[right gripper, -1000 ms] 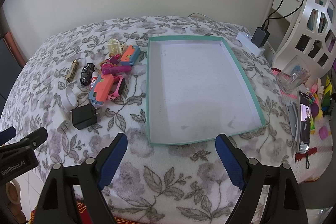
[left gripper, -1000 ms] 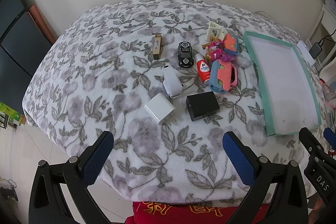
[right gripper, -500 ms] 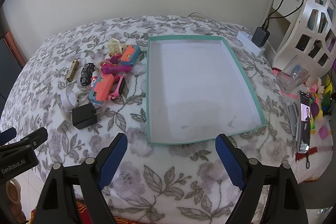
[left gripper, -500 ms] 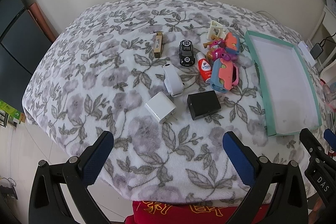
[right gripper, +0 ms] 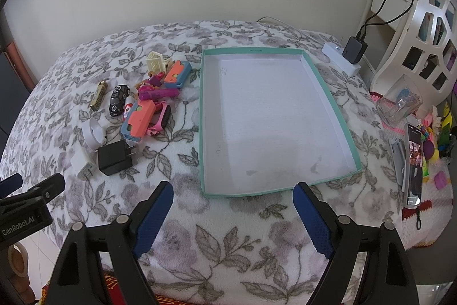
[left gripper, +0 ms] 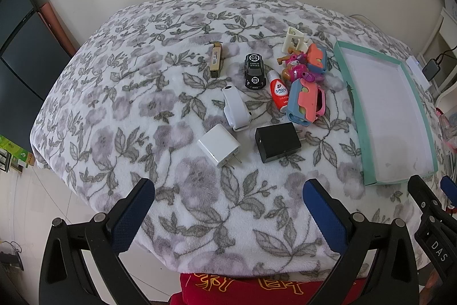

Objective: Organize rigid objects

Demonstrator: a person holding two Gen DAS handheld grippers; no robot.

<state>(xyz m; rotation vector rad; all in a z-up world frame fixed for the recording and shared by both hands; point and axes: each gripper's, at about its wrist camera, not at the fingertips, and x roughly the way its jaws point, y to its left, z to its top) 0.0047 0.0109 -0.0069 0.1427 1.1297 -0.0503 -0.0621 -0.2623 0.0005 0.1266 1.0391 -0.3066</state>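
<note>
Small rigid objects lie in a cluster on a floral blanket: a white charger, a black charger, a white clip-like piece, a black toy car, a red bottle, a gold lighter, orange-and-blue toys and pink toys. A teal-rimmed tray with a bare white floor lies to their right. My left gripper is open and empty, near the front edge below the chargers. My right gripper is open and empty, in front of the tray.
A white power strip with a black adapter sits behind the tray. A phone, a clear container and small colourful items lie at the right edge. A white shelf stands at the right.
The left wrist view has shifted slightly, so the objects sit a little lower and nearer. The right gripper and all objects have not moved.
</note>
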